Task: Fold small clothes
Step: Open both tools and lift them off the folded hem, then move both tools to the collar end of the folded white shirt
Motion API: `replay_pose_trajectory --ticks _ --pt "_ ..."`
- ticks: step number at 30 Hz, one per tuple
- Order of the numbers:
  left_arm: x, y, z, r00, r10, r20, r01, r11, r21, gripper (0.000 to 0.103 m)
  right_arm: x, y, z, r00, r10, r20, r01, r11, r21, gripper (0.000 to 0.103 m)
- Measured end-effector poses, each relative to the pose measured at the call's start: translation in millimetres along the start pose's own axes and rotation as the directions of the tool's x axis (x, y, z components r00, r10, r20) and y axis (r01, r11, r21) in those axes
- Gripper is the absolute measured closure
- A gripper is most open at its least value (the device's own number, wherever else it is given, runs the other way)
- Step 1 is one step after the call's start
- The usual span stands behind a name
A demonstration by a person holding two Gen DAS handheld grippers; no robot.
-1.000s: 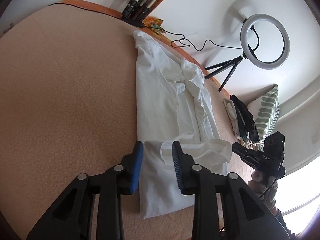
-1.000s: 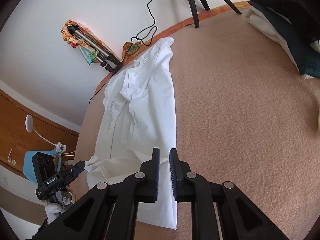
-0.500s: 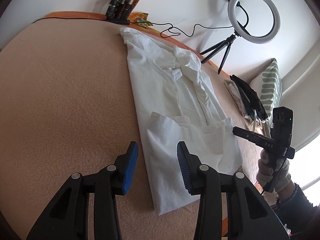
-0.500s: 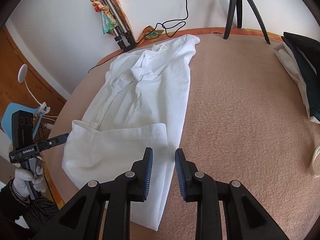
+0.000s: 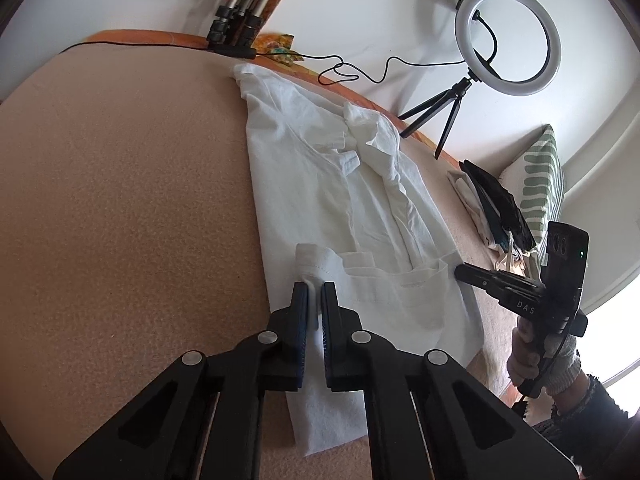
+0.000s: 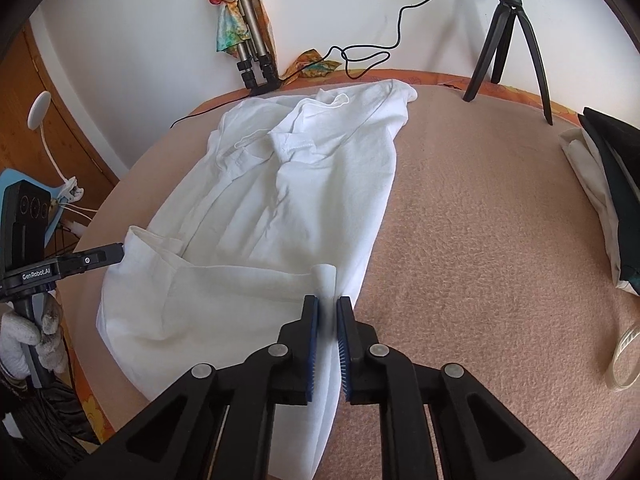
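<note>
A white shirt [image 5: 360, 208] lies lengthwise on the beige blanket [image 5: 120, 200], its lower hem folded back up over the body. In the left wrist view my left gripper [image 5: 315, 290] is closing its jaws on the folded hem's left corner, and cloth fills the narrow gap. The right gripper [image 5: 460, 271] touches the opposite corner there. From the right wrist, the shirt [image 6: 300, 200] spreads ahead, and my right gripper [image 6: 327, 306] is closing its jaws on the hem's right corner, with cloth between the pads. The left gripper [image 6: 118, 252] meets the far corner.
A ring light on a small tripod [image 5: 508, 40] stands at the blanket's far edge, with a cable [image 5: 360, 72] trailing along it. A stack of folded dark and pale clothes [image 5: 496, 204] and a striped pillow [image 5: 544, 184] lie at the right. Folded tripod legs [image 5: 236, 36] lean on the wall.
Both grippers stood open over the folded hem half a second ago. Now each has narrowed onto a hem corner, and the cloth bunches up at the pads.
</note>
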State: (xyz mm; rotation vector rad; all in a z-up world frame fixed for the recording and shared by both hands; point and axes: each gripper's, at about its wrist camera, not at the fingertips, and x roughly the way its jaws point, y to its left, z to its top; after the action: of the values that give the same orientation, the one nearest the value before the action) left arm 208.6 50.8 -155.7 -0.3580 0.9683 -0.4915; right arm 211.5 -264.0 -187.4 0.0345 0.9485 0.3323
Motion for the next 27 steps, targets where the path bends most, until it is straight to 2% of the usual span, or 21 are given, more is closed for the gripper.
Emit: replay_pose_trajectory --ticks 2,5,8,10,12,13,14,15,16,17,19,21,22,24,26,27 --pt "-3.8 0.6 0.7 1.000 0.008 0.027 -0.008 1.000 -0.007 0.100 -2.7 2.9 0.8 1.000 -0.006 0.008 0.006 1.000 -0.005 0.100" --pt "-6.6 7.5 2.8 0.996 0.068 0.064 -0.067 0.998 -0.019 0.100 -7.1 0.2 2.8 0.999 -0.035 0.017 0.035 0.999 0.005 0.101" --pt "1.1 17.4 3.1 0.998 0.056 0.018 -0.055 0.997 -0.059 0.101 -1.4 -13.0 1.4 1.000 -0.018 -0.009 0.019 0.998 0.063 0.099" --pt "1.4 18.2 2.7 0.997 0.072 0.007 -0.072 0.995 -0.072 0.089 1.5 -14.9 1.0 0.999 -0.036 -0.029 0.038 0.997 0.070 0.095" --pt "-3.5 16.8 2.0 0.997 0.074 0.017 -0.072 0.995 -0.071 0.086 -2.7 -15.1 1.6 0.998 -0.066 -0.021 0.067 0.996 0.065 0.094" --pt "-6.3 14.7 1.6 0.997 0.075 0.028 -0.073 0.996 -0.061 0.086 -6.2 -14.8 2.3 0.995 -0.101 -0.012 0.101 0.993 0.058 0.088" --pt "-8.8 12.0 1.3 0.996 0.081 0.038 -0.079 0.996 -0.049 0.086 -10.5 -13.8 2.9 0.992 -0.122 0.007 0.122 0.991 0.047 0.077" --pt "-10.6 9.8 1.4 0.996 0.076 0.049 -0.074 0.996 -0.039 0.086 -15.2 -12.5 3.5 0.993 -0.116 0.031 0.115 0.993 0.033 0.075" --pt "-11.0 8.3 2.2 0.996 0.073 0.051 -0.071 0.997 -0.034 0.080 -18.6 -11.3 3.6 0.994 -0.097 0.052 0.096 0.995 0.024 0.074" --pt "-10.5 7.2 2.8 0.996 0.072 0.052 -0.070 0.997 -0.033 0.070 -19.8 -10.2 4.4 0.995 -0.083 0.057 0.082 0.996 0.018 0.074" --pt "-9.3 6.5 3.8 0.995 0.076 0.066 -0.074 0.997 -0.035 0.061 -17.3 -8.9 5.5 0.995 -0.089 0.052 0.088 0.996 0.011 0.074" --pt "-5.6 6.4 5.9 0.994 0.080 0.068 -0.078 0.996 -0.037 0.061 -11.6 -9.2 6.8 0.996 -0.084 0.040 0.083 0.996 0.013 0.074" --pt "-2.9 7.0 7.6 0.995 0.083 0.062 -0.080 0.996 -0.043 0.061 -9.2 -9.9 7.3 0.997 -0.075 0.035 0.074 0.997 0.018 0.076" --pt "2.3 9.4 10.1 0.996 0.073 0.051 -0.070 0.996 -0.063 0.061 -4.2 -10.1 7.9 0.998 -0.060 0.023 0.060 0.998 0.024 0.087" --pt "5.7 10.1 11.3 0.997 0.055 0.051 -0.051 0.996 -0.073 0.065 -1.8 -10.0 8.0 0.998 -0.063 0.022 0.062 0.998 0.029 0.099" --pt "6.9 9.5 11.7 0.997 0.049 0.052 -0.046 0.997 -0.068 0.072 -1.6 -9.3 7.9 0.998 -0.058 0.022 0.058 0.998 0.028 0.101"
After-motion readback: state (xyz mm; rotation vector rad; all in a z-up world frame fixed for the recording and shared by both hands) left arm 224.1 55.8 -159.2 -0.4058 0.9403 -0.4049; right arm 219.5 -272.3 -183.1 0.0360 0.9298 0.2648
